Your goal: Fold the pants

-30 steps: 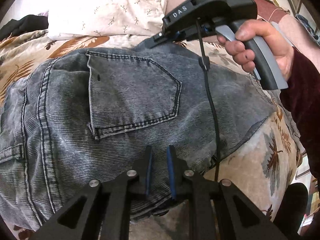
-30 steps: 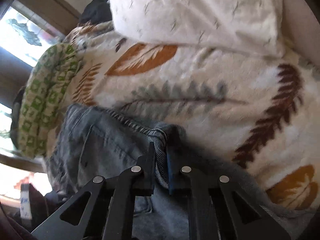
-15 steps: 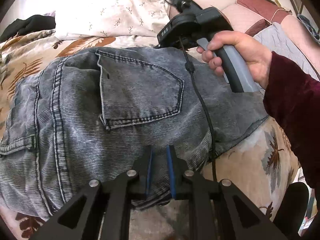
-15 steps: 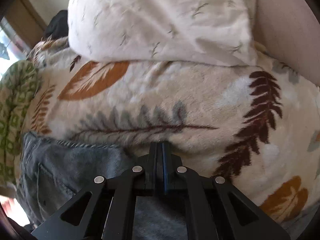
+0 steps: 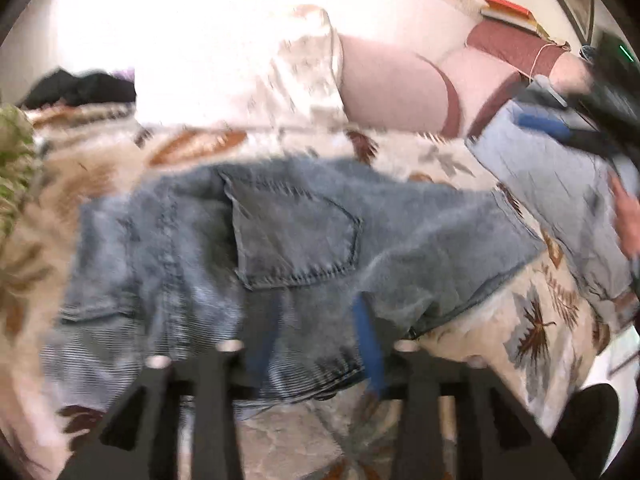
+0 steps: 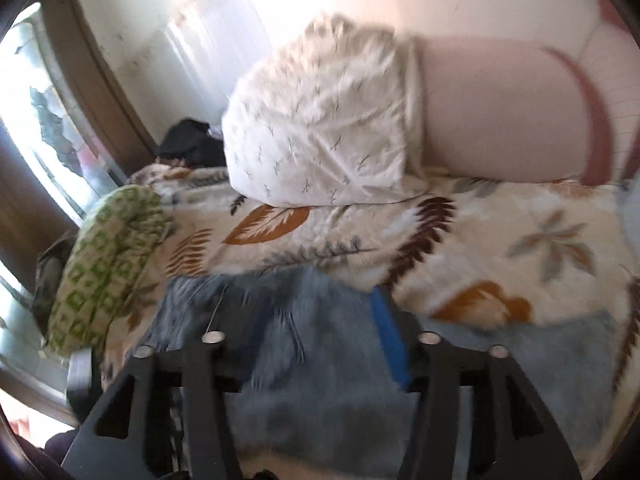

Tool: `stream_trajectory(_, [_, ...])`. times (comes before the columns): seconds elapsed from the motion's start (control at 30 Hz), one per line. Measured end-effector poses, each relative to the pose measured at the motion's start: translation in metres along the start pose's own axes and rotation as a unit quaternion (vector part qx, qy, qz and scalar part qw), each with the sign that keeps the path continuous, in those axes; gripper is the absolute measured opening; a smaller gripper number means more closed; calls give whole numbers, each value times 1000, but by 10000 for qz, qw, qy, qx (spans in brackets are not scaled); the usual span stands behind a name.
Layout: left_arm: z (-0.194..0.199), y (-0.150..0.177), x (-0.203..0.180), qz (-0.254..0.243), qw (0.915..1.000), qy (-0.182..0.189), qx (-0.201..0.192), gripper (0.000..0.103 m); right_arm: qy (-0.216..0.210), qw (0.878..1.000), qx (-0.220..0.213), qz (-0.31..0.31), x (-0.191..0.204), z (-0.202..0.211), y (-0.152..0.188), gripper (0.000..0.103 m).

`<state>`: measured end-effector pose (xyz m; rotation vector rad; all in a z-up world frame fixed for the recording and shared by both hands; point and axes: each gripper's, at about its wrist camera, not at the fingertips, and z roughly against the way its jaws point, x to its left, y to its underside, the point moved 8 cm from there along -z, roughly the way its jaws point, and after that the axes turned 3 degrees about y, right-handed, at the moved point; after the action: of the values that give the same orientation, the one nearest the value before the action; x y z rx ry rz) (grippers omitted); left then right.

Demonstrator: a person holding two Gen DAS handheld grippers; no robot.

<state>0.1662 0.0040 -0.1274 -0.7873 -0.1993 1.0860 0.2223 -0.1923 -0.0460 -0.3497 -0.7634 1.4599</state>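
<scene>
Opening both sets of jaws at once, we are hovering over the folded grey-blue denim pants [image 5: 288,240], which are lying flat on the cream fleece blanket with brown and grey leaf prints [image 5: 540,320]. We are seeing our left gripper [image 5: 316,340] with its blue-padded fingers [image 5: 370,344] spreading apart above the near hem of the pants; the denim is showing in the gap between them, yet the pads are not pressing on it. The stitched back pocket [image 5: 296,232] is facing up just beyond those fingers. Through the right wrist view we are watching our right gripper [image 6: 324,332] widening too, its blue pad [image 6: 388,332] standing clear of the cloth, with blurred denim [image 6: 312,360] beneath and between the fingers and nothing pinched. We are also catching that right gripper [image 5: 560,128] as a dark blur at the far right of the left view, beside a hand [image 5: 628,220]. A white pillow with small sprig marks [image 6: 320,136] is resting at the head of the blanket, well beyond the pants, and a green-and-cream patterned cushion [image 6: 108,264] is lying at the left side.
</scene>
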Motion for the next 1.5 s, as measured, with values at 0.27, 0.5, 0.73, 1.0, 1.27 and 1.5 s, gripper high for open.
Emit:
stream_trajectory(0.27, [37,-5,59,480,9940,-904,-388,58,432,9986,-219,-232,-44,56,75,68])
stream_trajectory(0.5, [11,22,103,745,9879,-1353,160,53,727,9933,258,-858,-98,-1,119,68])
stream_trajectory(0.73, [-11,37,105,218,9829,-1726,611,52,1383,9859,912,-236,-110,-50,144,65])
stream_trajectory(1.0, [-12,40,106,-94,9830,-1710,667,54,1499,9786,1393,212,-126,-47,180,58])
stream_trajectory(1.27, [-9,41,109,9,9881,-1427,573,54,1156,9843,1332,48,-130,-35,184,57])
stream_trajectory(1.5, [1,36,106,345,9875,-1500,351,56,1205,9857,1162,211,-126,-29,179,57])
